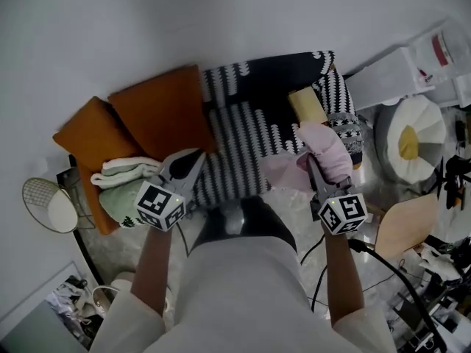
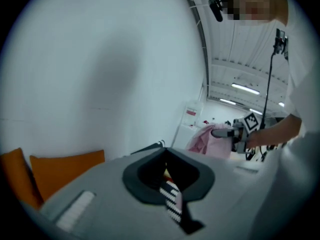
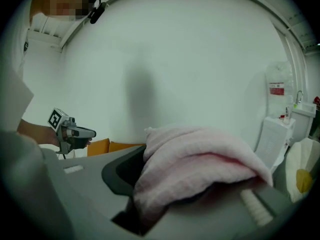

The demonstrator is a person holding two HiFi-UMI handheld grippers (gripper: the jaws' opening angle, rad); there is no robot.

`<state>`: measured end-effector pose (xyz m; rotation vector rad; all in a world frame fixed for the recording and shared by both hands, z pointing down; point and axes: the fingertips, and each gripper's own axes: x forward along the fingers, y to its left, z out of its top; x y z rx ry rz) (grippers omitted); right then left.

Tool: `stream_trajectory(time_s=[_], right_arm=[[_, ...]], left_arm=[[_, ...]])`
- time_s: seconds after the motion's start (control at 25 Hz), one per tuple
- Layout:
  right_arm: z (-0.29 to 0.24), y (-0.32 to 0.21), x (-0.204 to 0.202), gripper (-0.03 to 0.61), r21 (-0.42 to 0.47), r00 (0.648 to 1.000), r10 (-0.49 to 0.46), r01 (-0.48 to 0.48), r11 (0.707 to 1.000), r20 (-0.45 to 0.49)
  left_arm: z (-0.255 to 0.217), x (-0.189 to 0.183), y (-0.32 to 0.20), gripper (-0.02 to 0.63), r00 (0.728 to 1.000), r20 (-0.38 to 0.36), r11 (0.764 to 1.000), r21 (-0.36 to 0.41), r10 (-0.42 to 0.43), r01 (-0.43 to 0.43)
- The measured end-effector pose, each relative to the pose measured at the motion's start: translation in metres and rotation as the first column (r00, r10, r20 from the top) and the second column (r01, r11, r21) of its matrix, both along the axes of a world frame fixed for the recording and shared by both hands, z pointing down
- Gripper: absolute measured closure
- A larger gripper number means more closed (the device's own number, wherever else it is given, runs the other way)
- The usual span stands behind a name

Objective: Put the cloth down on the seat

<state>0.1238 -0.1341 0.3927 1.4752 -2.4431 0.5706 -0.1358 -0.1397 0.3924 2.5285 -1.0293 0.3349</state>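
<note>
Starting at the left: two orange cushions (image 1: 158,109) lean on the wall, with a stack of folded towels (image 1: 125,175) in front of them. Neither wants disturbing. Next come the left tongs (image 1: 199,156), drawn close together with only a thin slit between them. The striped cover shows through that slit and nothing is gripped. They hover over the left edge of the seat (image 1: 250,131), so my call is to keep them clear, or have them ready to smooth a corner.

In the middle, the black-and-white seat has plenty of bare cover, and that looks like the best landing spot. A tan block (image 1: 307,105) sits toward the back right, so aim in front of it.

Over on the right, the pink cloth (image 1: 324,149) is bunched up in the air over the seat's right end. The right tongs (image 1: 315,169) are clamped on it, part open around the thick fold, with fabric draped over both sides. To do this well, bring the cloth low over the stripes and let its hanging part touch first. Open up only once it rests, so it doesn't slide off the front edge.
</note>
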Motion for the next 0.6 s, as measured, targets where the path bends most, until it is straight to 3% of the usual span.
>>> stream_trajectory(time_s=[0.6], right_arm=[[0.134, -0.061, 0.038, 0.451, -0.165, 0.999, -0.038, 0.041, 0.985, 0.024]], left_arm=[[0.084, 0.055, -0.042, 0.614, 0.997, 0.045, 0.996, -0.064, -0.056, 0.059]])
